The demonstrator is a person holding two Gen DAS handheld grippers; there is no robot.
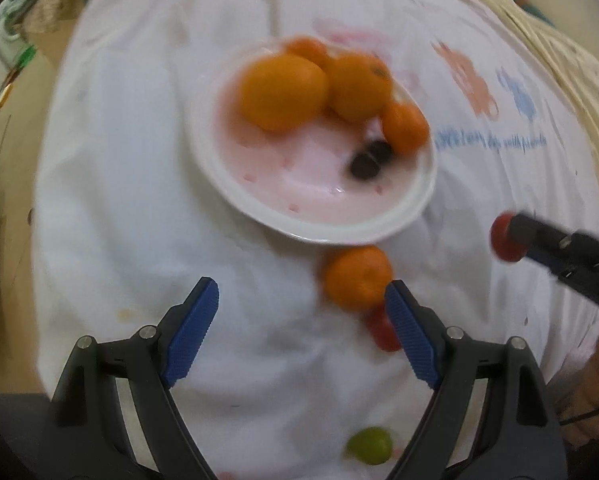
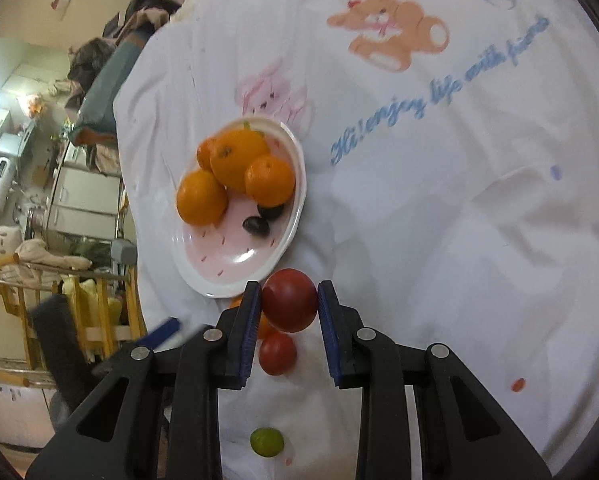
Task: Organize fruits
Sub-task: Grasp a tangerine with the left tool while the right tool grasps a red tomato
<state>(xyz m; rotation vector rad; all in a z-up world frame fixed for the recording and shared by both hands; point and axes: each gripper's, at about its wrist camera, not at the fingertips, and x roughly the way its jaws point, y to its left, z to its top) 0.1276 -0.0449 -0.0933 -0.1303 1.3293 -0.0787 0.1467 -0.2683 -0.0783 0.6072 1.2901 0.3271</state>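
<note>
The right gripper (image 2: pixel 287 304) has its two blue-padded fingers (image 2: pixel 248 332) closed against a dark red round fruit (image 2: pixel 289 300), one pad on each side – clamped on it and carried just off the near rim of the plate (image 2: pixel 219 280). The left wrist view shows the same fruit (image 1: pixel 505 240) pinched at the tip of the right gripper (image 1: pixel 513 236), off to the right of the plate and apart from it.

The left gripper (image 1: pixel 301 300) stands wide open with nothing between its pads. Its right finger (image 1: pixel 409 336) sits just beside a loose orange (image 1: pixel 357 276) lying on the cloth; whether pad and peel touch cannot be told through the blur. Partly hidden behind that finger lies a smaller red fruit (image 1: pixel 383 332), close against the orange. In the right wrist view this smaller red fruit (image 2: pixel 277 353) lies on the cloth between the right gripper's fingers and below the held one, with the orange (image 2: pixel 264 326) mostly hidden behind the left pad.

Nearer the cameras a small green fruit (image 2: pixel 266 442) rests alone on the cloth, well apart from the others.

The pink plate with its white rim holds four oranges (image 2: pixel 201 198) bunched at the far side and two dark, nearly black small fruits (image 2: pixel 256 225) beside them – its near half is bare. Everything sits on a white cloth (image 2: pixel 419 240) printed with a bear, a rabbit and blue lettering.
</note>
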